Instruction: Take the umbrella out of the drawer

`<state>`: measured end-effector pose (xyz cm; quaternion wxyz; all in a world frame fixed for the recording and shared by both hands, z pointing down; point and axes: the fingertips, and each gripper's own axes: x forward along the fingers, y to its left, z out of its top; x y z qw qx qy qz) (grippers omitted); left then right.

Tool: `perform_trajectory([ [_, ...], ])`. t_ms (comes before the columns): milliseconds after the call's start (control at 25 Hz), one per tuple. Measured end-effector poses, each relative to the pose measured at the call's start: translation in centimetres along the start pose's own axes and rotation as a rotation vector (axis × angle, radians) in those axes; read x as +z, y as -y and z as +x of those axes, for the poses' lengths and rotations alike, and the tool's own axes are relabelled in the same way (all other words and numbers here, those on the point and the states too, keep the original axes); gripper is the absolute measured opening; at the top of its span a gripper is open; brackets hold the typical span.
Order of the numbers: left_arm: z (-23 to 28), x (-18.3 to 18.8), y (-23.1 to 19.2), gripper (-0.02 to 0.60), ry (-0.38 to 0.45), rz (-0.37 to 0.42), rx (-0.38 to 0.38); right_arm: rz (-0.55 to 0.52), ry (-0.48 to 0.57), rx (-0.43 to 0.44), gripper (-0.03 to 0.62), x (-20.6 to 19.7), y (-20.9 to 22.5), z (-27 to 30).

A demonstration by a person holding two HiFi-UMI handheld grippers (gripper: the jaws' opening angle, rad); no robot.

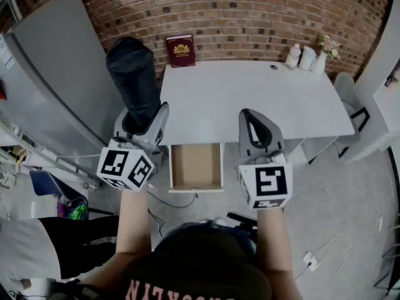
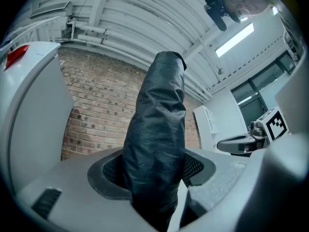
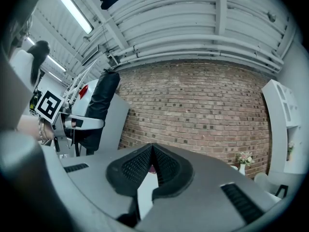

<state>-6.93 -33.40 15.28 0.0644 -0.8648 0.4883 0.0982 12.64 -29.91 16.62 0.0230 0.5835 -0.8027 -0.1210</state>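
Note:
The umbrella is a black folded one in its sleeve, standing upright to the left of the desk. My left gripper is shut on its lower part. In the left gripper view the umbrella fills the gap of the left gripper, with both pads pressed on its sides. The drawer hangs pulled out under the desk front, its brown bottom bare. My right gripper hovers above the desk's front edge, right of the drawer. In its own view the right gripper has its tips together, with nothing held.
A white desk stands against the brick wall. A red book leans at its back left, and bottles with a small vase are at its back right. A grey cabinet stands left, a white chair right.

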Motion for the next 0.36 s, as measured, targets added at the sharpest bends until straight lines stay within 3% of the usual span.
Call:
perform_trajectory([
  [360,-0.52,0.85,0.25,0.27,0.019,-0.008,-0.009,-0.002,0.006,-0.005,-0.009,0.49,-0.31,-0.47],
])
